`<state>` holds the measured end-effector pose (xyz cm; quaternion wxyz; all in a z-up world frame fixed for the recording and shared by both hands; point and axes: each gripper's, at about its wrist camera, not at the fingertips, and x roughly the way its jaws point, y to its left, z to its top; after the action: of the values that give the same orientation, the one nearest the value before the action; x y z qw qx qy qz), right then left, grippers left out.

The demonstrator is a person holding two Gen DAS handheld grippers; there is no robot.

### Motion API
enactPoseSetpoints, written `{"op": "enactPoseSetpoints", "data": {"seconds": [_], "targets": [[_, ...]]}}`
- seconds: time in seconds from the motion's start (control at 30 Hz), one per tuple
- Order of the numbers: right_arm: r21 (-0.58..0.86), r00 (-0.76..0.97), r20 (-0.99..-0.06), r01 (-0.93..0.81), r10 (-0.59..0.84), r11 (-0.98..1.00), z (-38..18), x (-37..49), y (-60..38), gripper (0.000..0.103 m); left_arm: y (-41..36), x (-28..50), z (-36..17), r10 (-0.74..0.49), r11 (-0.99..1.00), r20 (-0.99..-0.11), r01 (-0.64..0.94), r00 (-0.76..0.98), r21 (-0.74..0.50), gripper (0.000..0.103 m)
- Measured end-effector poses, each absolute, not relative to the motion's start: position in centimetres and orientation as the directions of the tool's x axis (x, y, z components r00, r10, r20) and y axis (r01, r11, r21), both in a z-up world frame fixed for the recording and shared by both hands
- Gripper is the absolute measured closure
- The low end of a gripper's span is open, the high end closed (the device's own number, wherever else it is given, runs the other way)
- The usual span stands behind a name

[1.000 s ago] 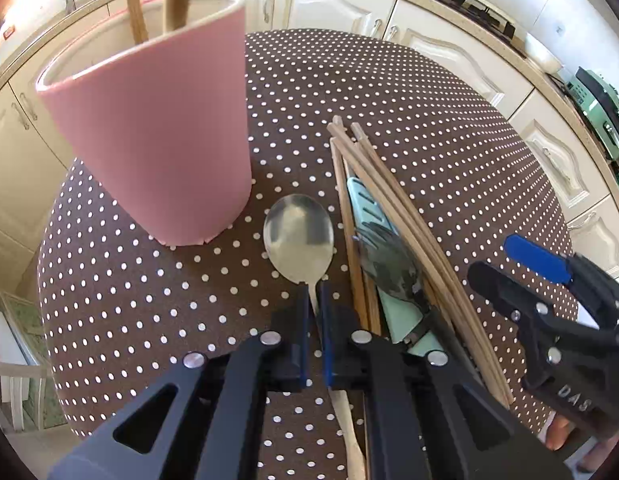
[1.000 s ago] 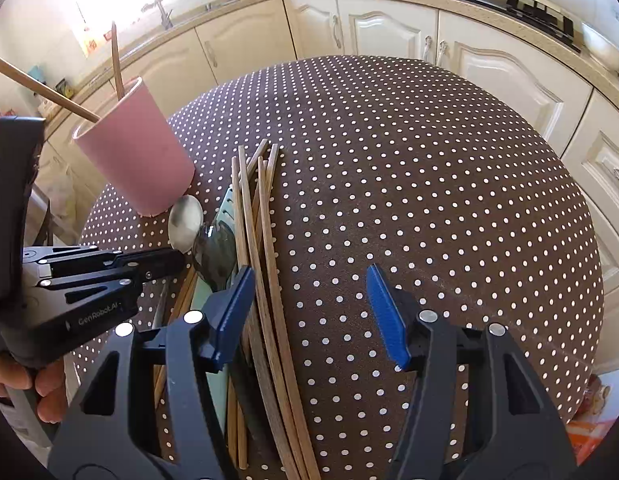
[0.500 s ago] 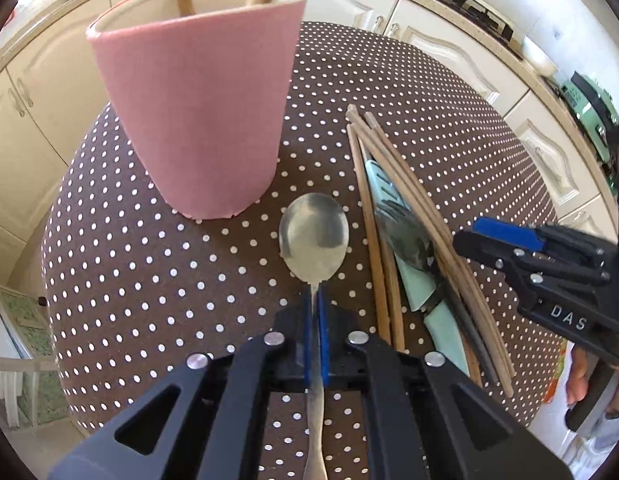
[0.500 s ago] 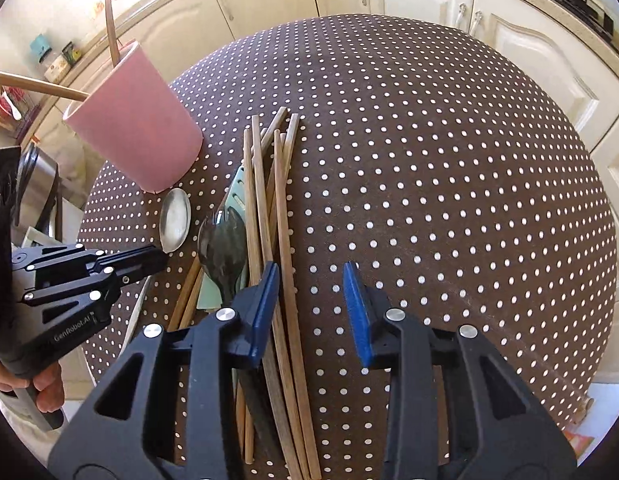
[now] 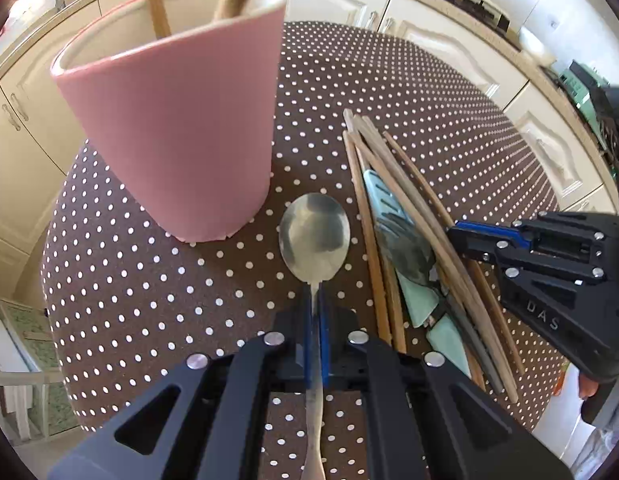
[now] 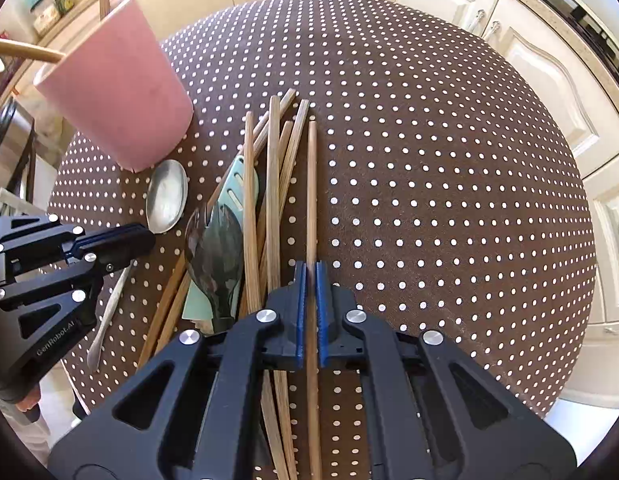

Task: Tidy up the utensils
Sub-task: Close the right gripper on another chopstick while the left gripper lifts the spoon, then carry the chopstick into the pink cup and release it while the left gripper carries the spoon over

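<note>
Two grippers work over the dotted tablecloth (image 6: 429,160): the left gripper (image 5: 316,344) has its blue pads clamped on the handle of the metal spoon (image 5: 314,236), whose bowl lies just beside the pink cup (image 5: 177,120). The right gripper (image 6: 309,312) has just closed, its pads now pinching one wooden chopstick (image 6: 311,192) at the right edge of the utensil pile (image 6: 245,220). Other chopsticks stand in the cup.
</note>
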<state>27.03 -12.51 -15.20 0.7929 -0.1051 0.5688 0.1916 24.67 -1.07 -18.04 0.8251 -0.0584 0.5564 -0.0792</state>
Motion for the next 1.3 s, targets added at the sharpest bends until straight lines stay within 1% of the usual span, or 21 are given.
{"op": "enactPoseSetpoints", "data": {"seconds": [0.13,0.27,0.43,0.57,0.63,0.8,1.07,1.3], "targets": [[0.086,0.354,-0.906,-0.387,0.234,0.918,-14.4,25.9,-14.7,0.098,0.0,23.5,-17.3,-0.241,0.97,-0.875,0.064,0.421,-0.236,0.1],[0.112,0.442,-0.851,-0.372,0.282,0.921,-12.3,24.1,-16.1,0.098,-0.1,21.0,-15.5,-0.264,0.964,-0.817,0.117,0.513,-0.238,0.1],[0.161,0.553,-0.75,-0.379,0.363,0.911,-9.1,21.1,-16.9,0.098,0.3,17.0,-12.9,-0.279,0.96,-0.699,0.167,0.658,-0.227,0.1],[0.201,0.622,-0.661,-0.393,0.42,0.898,-7.0,18.7,-17.5,0.098,1.3,14.0,-11.3,-0.245,0.967,-0.611,0.147,0.753,-0.207,0.1],[0.217,0.646,-0.625,-0.396,0.439,0.892,-6.0,17.7,-17.4,0.098,2.4,12.8,-10.6,-0.258,0.962,-0.57,0.151,0.78,-0.229,0.1],[0.235,0.695,-0.543,-0.413,0.471,0.88,-4.2,17.2,-16.5,0.098,4.8,10.8,-8.7,-0.266,0.953,-0.501,0.145,0.824,-0.266,0.1],[0.248,0.768,-0.408,-0.427,0.494,0.87,-2.0,18.1,-14.0,0.098,7.4,11.2,-4.6,-0.228,0.949,-0.382,0.116,0.896,-0.294,0.1],[0.278,0.818,-0.26,-0.446,0.513,0.851,-0.4,21.7,-12.5,0.098,9.3,15.6,-1.7,-0.176,0.95,-0.288,0.086,0.941,-0.301,0.1]]}}
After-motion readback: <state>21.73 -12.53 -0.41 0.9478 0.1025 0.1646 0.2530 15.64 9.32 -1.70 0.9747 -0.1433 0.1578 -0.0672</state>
